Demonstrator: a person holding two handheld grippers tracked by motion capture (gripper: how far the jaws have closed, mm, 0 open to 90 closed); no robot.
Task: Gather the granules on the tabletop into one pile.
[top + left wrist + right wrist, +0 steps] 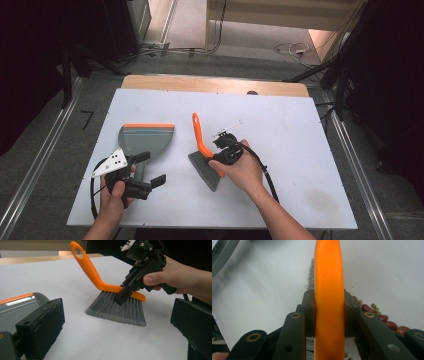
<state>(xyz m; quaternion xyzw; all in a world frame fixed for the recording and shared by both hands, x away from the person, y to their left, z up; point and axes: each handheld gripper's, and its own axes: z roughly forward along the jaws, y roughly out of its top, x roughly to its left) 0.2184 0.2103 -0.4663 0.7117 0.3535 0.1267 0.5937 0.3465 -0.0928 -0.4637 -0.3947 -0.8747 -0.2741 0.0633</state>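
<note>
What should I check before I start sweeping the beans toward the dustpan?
1. Brush held: ok, right gripper jaws clamp its orange back from both sides.
2. Bristles on the table: ok, tips meet the white surface.
3. Beans beside the bristles: ok, red and green ones lie close by the brush.
4. Dustpan held: not ok, left gripper jaws stand open, pan lies loose.
5. Dustpan mouth facing the brush: not ok, its orange lip points away from the person.
6. All beans gathered in one spot: cannot tell.
</note>
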